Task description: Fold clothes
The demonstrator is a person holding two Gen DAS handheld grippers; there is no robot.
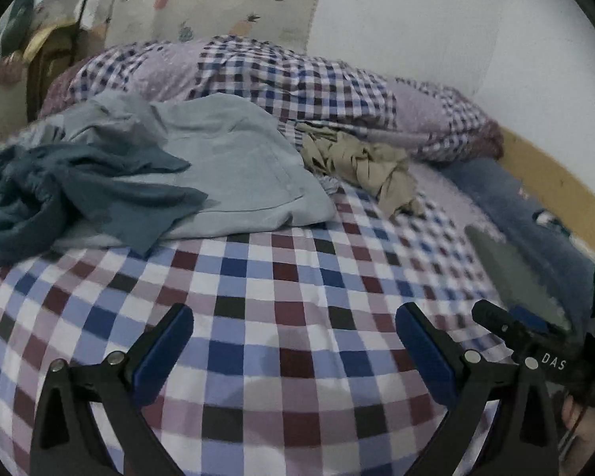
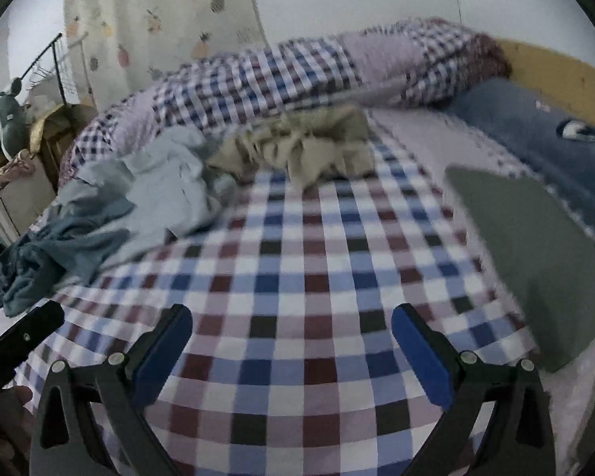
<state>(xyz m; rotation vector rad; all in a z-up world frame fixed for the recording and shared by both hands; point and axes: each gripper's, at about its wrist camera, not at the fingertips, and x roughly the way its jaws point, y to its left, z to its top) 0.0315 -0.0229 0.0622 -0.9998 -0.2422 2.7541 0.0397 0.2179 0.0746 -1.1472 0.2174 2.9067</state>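
A heap of clothes lies on the checked bedsheet (image 1: 281, 317): a dark teal garment (image 1: 59, 198) at the left, a pale blue garment (image 1: 238, 166) under and beside it, and a crumpled beige garment (image 1: 361, 162) to the right. The right wrist view shows the same teal (image 2: 39, 261), pale blue (image 2: 166, 190) and beige (image 2: 309, 146) garments. A folded grey-green garment (image 2: 535, 254) lies flat at the right, also in the left wrist view (image 1: 523, 277). My left gripper (image 1: 293, 317) is open and empty over bare sheet. My right gripper (image 2: 291, 317) is open and empty, short of the clothes.
A rolled checked quilt (image 1: 281, 75) lies along the far side of the bed. A blue pillow (image 2: 543, 139) rests by the wooden bed frame (image 2: 567, 63) at the right. A white wall is behind; furniture and a plush toy (image 2: 8, 119) stand at the left.
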